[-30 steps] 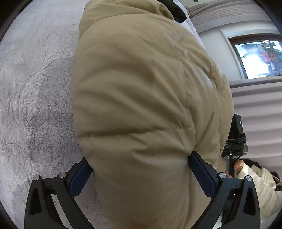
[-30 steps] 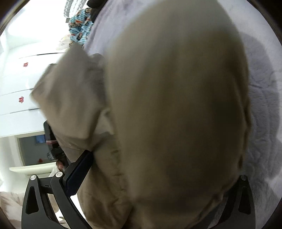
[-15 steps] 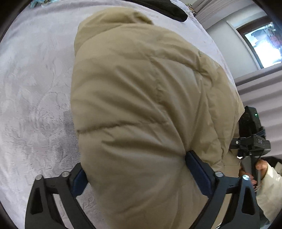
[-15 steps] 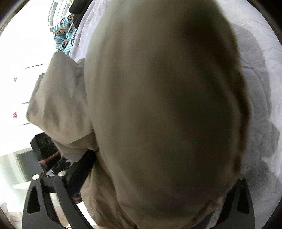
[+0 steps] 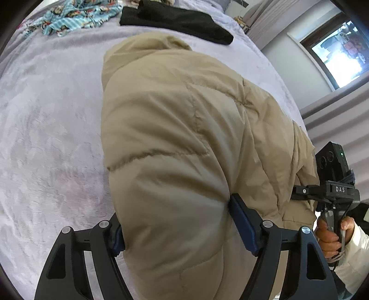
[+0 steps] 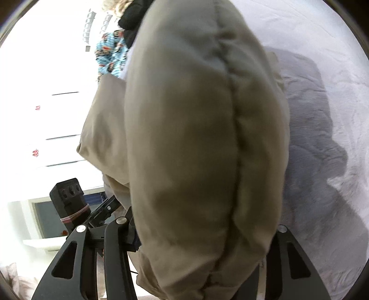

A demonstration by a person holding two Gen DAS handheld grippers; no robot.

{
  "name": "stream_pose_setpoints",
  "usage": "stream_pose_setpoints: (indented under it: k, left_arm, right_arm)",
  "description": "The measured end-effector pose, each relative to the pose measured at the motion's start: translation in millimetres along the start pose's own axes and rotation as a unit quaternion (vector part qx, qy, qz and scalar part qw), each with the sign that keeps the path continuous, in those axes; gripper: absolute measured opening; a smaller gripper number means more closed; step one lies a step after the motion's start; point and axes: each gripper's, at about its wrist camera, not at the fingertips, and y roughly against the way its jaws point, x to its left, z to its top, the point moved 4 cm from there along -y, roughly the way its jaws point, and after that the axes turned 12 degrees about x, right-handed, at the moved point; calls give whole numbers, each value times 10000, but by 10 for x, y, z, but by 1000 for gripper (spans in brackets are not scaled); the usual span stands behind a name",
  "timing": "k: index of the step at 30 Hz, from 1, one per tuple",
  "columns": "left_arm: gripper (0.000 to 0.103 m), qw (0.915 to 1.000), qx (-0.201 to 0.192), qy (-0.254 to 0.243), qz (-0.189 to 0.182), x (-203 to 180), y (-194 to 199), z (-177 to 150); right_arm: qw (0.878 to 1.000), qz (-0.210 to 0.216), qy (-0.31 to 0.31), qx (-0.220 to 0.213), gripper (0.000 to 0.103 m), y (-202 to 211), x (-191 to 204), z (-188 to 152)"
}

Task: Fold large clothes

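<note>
The beige puffer jacket (image 5: 184, 147) bulks over the lilac bedspread (image 5: 50, 129), one padded edge pinched in each tool. The left gripper (image 5: 176, 227) has just been closing its jaws, and its blue pads (image 5: 242, 221) now dent the quilting, so it is clenched on the jacket. The right gripper (image 6: 203, 233) has likewise been closing and squeezes a thick roll of the same jacket (its far pad is hidden behind the cloth). The step looks like raising the near edge to fold it toward the jacket's far end, where a black garment (image 5: 180, 20) lies beyond. Keep both grips level and firm: the slick, springy padding could slide free.
</note>
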Motion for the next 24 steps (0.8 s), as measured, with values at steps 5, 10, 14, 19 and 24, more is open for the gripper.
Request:
stream_pose_setpoints:
  k: [5,10,14,19,24]
  left_arm:
    - [78,9996,-251,33,79,298,380,-33]
    - [78,9987,-483,28,163,714,721,-30]
    - [78,9981,-585,38,206,1231,996,-21]
    - [78,9971,-632,163,394,2024,1263,8]
    - [78,9937,-765,405,712,2769,1446,87]
  right_arm:
    - [9998,7,192,-13,53,-199,324,23]
    - [9993,39,382,-29,53,-492,657,0]
    - [9986,44,520,-131,53,-874,1000,39]
    - [9981,126,594,-127,54,-1461,1307,129]
    - [9973,235,696,19,53,-2214,1611,359]
